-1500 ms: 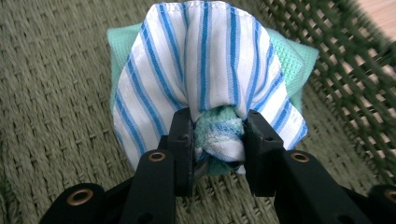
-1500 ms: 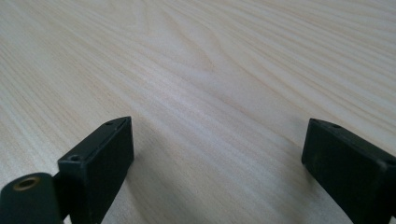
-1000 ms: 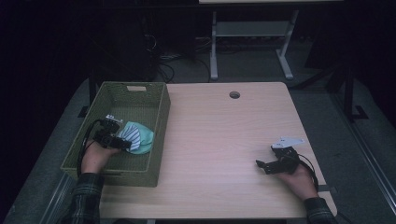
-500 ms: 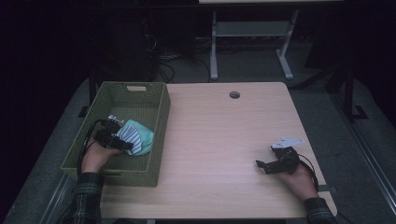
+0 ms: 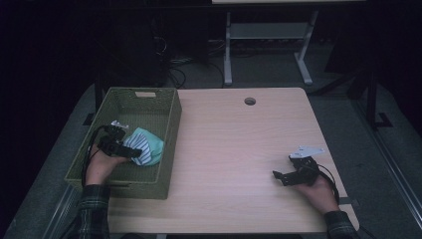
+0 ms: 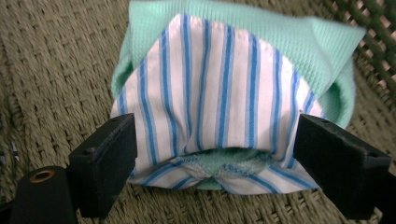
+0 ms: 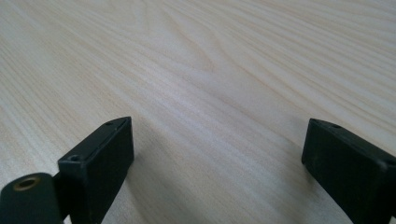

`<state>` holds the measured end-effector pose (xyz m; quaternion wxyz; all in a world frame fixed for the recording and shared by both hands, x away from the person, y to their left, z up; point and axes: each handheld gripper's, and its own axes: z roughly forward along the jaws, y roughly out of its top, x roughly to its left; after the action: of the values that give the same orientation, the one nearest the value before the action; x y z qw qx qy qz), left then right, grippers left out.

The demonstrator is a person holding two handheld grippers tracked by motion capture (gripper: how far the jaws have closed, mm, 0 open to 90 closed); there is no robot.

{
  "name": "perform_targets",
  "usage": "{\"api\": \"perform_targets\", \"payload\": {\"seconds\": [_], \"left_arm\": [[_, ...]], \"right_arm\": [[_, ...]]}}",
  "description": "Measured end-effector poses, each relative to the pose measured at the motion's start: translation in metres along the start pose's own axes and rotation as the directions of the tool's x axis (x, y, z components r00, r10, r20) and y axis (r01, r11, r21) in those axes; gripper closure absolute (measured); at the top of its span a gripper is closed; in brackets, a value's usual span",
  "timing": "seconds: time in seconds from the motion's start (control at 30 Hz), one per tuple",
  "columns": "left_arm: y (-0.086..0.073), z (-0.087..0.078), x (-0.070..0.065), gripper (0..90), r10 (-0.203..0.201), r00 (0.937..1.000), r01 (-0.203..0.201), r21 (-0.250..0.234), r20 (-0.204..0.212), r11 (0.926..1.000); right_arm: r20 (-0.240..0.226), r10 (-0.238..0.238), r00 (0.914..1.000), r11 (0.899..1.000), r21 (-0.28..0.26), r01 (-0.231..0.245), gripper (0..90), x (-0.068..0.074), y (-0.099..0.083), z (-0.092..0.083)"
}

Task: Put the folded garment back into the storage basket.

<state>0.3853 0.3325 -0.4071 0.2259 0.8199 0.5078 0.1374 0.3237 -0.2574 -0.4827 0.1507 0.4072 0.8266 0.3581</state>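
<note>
Now my left tongs have just been opening, wide around the folded cloth in the basket, pads clear. Soft, light; I'd pinch its folded edge. Right tongs wide, idle over bench.

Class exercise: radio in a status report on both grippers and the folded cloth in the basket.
Left gripper open, jaws just opened, cloth between them, resting in basket. Right gripper open over table. Nothing obstructing.
</note>
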Motion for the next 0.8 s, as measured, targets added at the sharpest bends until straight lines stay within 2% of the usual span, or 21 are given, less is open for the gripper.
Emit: {"api": "perform_targets", "payload": {"seconds": [0.13, 0.2, 0.43, 0.63, 0.8], "left_arm": [[0.001, -0.008, 0.001, 13.3, -0.015, 0.9984, 0.018, -0.058, 0.054, 0.9981], [0.002, -0.012, 0.001, 13.5, -0.017, 0.9976, 0.022, -0.075, 0.068, 0.9969], [0.004, -0.022, 0.0, 13.9, -0.004, 0.9974, 0.011, -0.089, 0.072, 0.996], [0.012, -0.033, -0.008, 14.3, -0.01, 0.9964, 0.018, -0.103, 0.084, 0.9945], [0.019, -0.042, -0.015, 14.4, 0.004, 0.9959, 0.007, -0.125, 0.09, 0.9922]], "right_arm": [[0.0, 0.0, 1.0, 1.0, 0.001, 0.0, 8.7, 0.0, 0.0, 0.0], [0.0, 0.004, 1.0, 1.0, 0.002, -0.004, 8.7, 0.0, 0.0, 0.0], [0.001, -0.002, 1.0, 1.0, 0.003, 0.002, 8.7, 0.0, 0.0, 0.0], [0.001, -0.004, 1.0, 1.0, 0.002, 0.004, 8.7, 0.0, 0.0, 0.0], [0.0, 0.0, 1.0, 1.0, 0.001, 0.0, 8.7, 0.0, 0.0, 0.0]]}}
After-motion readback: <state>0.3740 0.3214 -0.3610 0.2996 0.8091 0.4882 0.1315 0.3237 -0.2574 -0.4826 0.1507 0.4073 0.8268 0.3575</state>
